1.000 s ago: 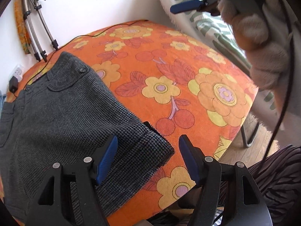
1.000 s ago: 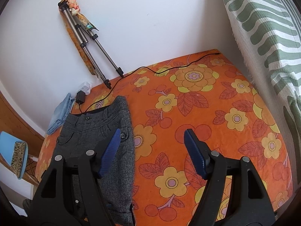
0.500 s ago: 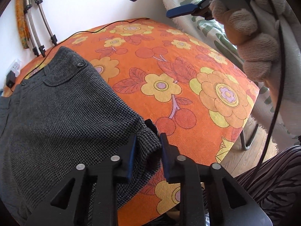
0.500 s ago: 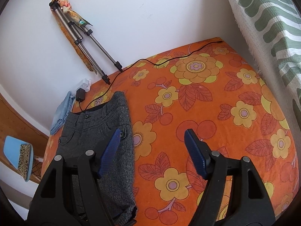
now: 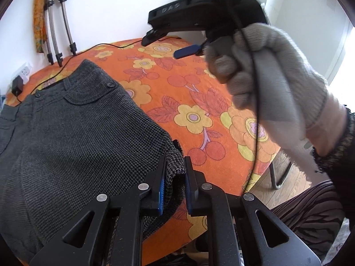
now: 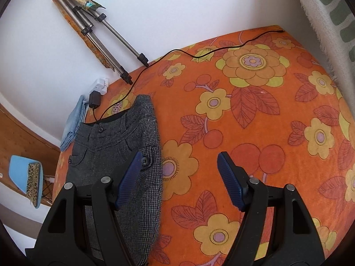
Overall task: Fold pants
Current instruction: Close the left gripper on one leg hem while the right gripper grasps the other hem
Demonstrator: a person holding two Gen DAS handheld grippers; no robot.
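Pants (image 5: 73, 133) | orange floral bedspread (image 5: 199, 102) | left tongs (image 5: 174, 177) pinching hem, seemingly.

Left tool (image 5: 174, 173) clamped on the hem corner of grey houndstooth pants (image 5: 73, 133), which lie flat on an orange floral bedspread (image 5: 199, 102). Above, a gloved right hand (image 5: 270, 84) holds the right tool (image 5: 188, 49) in the air, its closure unclear.

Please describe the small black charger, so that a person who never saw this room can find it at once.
Start at the orange flowered bedcover and go to its far corner by the white wall, past the waistband of the grey pants. The charger is a small black block below a white socket, the only thing there with a thin black cable running from it.
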